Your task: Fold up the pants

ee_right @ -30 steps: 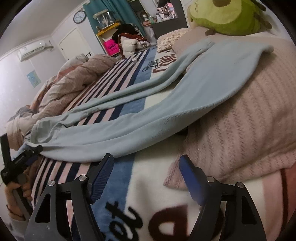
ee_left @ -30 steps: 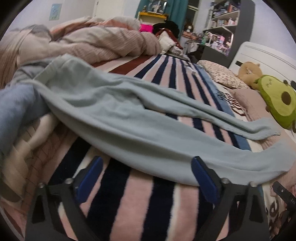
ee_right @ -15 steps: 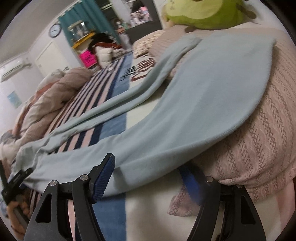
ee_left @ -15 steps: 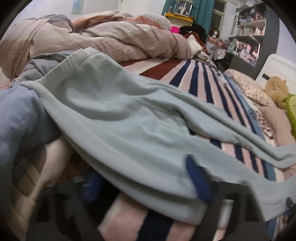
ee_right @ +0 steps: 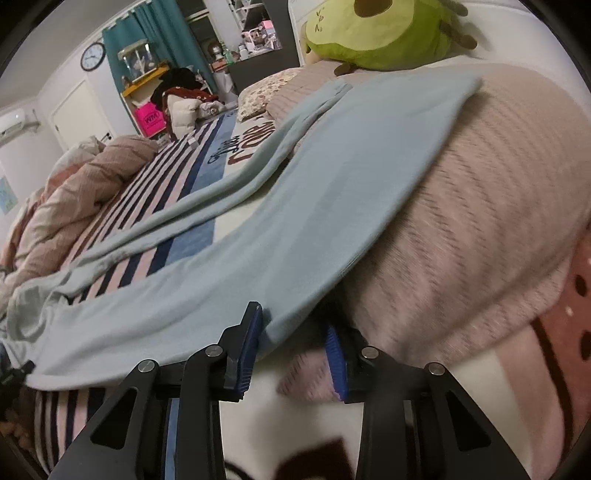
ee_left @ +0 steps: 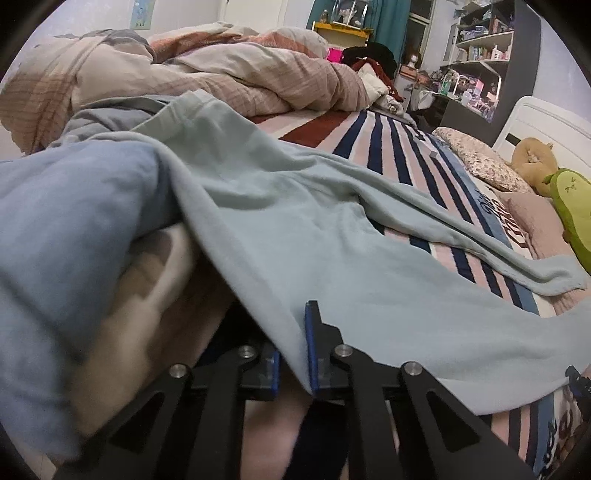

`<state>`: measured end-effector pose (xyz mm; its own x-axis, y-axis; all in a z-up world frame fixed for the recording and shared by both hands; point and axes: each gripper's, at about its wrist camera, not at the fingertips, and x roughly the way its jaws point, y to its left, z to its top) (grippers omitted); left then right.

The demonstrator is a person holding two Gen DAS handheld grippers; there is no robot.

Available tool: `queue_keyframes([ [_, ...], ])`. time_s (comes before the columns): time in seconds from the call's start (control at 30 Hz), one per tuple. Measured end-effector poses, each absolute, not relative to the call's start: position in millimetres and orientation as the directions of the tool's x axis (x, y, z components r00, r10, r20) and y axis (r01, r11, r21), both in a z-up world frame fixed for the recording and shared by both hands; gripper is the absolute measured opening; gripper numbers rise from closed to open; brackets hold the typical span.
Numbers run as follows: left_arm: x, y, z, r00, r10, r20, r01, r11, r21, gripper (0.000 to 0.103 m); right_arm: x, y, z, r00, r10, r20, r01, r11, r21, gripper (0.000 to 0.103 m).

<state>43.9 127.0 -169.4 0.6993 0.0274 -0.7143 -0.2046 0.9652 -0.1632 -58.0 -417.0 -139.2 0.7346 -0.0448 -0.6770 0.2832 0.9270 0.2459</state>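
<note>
Light blue pants (ee_left: 332,229) lie spread lengthwise on a striped blanket (ee_left: 388,147), both legs running toward the pillows. My left gripper (ee_left: 291,332) has the near edge of the waist end between its blue pads, which are closing and pinch the fabric. Its left finger is partly hidden under the cloth. In the right wrist view the near leg of the pants (ee_right: 295,221) lies over a pink knitted pillow (ee_right: 498,221). My right gripper (ee_right: 291,325) straddles that leg's lower edge. Its jaws are closing, with a gap still showing at the right pad.
A crumpled pink duvet (ee_left: 221,74) is heaped at the far side of the bed. A darker blue garment (ee_left: 74,221) bulges left of the pants. A green avocado plush (ee_right: 388,33) sits by the headboard. Shelves (ee_left: 480,55) stand beyond the bed.
Both grippers have moved in on the pants edge and narrowed their jaws. The left one slid toward the waist end and pinched the fabric; the right one now has the leg's edge between its pads.
</note>
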Motion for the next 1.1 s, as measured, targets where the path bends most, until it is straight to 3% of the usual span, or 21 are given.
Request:
queue_keyframes([
  [0.1,38.7,129.1,-170.8,0.699,0.013,-0.715,-0.197,0.964,-0.176,0.009,-67.1,-419.4,-137.9,0.736,-0.024,-0.676,0.274,0.924,0.266,0.027],
  [0.13,38.0,130.0,-171.4,0.698,0.008,-0.716,-0.195,0.964,-0.179,0.009,-68.5,-419.5,-136.5,0.745,-0.004,-0.667,0.258,0.924,0.283,0.032],
  [0.23,36.5,132.0,-172.8,0.702,-0.003,-0.712,-0.189,0.963,-0.190,0.009,-66.1,-420.1,-136.5,0.751,0.124,-0.648,0.178,0.907,0.381,0.032],
  [0.37,36.2,132.7,-175.0,0.702,-0.013,-0.712,-0.187,0.961,-0.202,0.009,-57.5,-411.1,-136.6,0.746,0.089,-0.660,0.185,0.924,0.333,0.031],
  [0.4,36.0,132.4,-175.2,0.704,-0.015,-0.710,-0.185,0.961,-0.203,0.009,-53.9,-410.5,-138.0,0.745,0.081,-0.662,0.191,0.925,0.328,0.024],
  [0.43,36.2,132.4,-174.5,0.708,-0.018,-0.706,-0.181,0.961,-0.207,0.009,-50.7,-411.1,-139.1,0.744,0.076,-0.664,0.199,0.923,0.329,0.009],
  [0.47,35.7,132.5,-172.5,0.715,-0.022,-0.698,-0.176,0.962,-0.211,0.007,-48.9,-412.6,-138.9,0.746,0.069,-0.662,0.209,0.920,0.331,0.005],
  [1.1,35.5,129.1,-134.7,0.772,-0.046,-0.634,-0.129,0.965,-0.226,0.005,-47.0,-425.3,-94.6,0.814,0.137,-0.565,0.076,0.939,0.336,0.002],
])
